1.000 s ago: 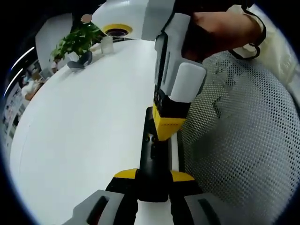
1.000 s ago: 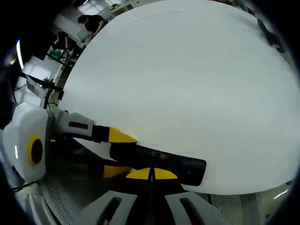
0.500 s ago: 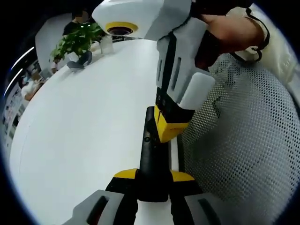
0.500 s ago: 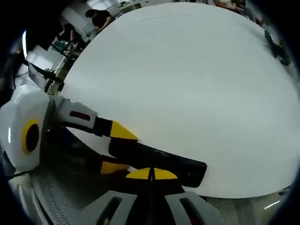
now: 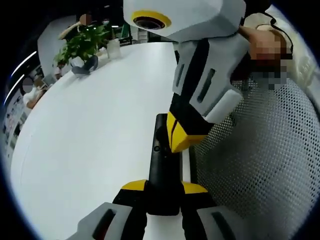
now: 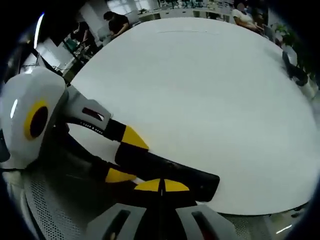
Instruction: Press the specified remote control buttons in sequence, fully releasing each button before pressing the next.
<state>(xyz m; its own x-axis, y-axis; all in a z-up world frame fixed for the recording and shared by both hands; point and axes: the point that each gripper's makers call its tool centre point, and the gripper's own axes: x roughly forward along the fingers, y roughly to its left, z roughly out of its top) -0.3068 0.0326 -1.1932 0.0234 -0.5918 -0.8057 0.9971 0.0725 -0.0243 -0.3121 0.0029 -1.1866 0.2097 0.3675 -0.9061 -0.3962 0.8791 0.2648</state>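
Note:
A black remote control [image 5: 161,170] lies lengthwise between the yellow-tipped jaws of my left gripper [image 5: 164,192], which is shut on its near end over the edge of the white table [image 5: 90,125]. My right gripper [image 5: 179,137] comes down from the upper right with its yellow tips together, resting at the remote's right edge near a small button. In the right gripper view the remote [image 6: 172,172] lies across the table edge. My right gripper [image 6: 161,186] is shut just over it, and the left gripper [image 6: 124,157] clamps its left end.
A grey mesh chair [image 5: 260,165] stands close on the right. At the table's far end are a potted plant [image 5: 82,44], a cup [image 5: 114,48] and a grey object [image 5: 85,65]. People sit at desks beyond the table [image 6: 200,90].
The right gripper has tipped more upright over the remote, its body rising while its shut tips stay at the remote. The left gripper and remote hold still.

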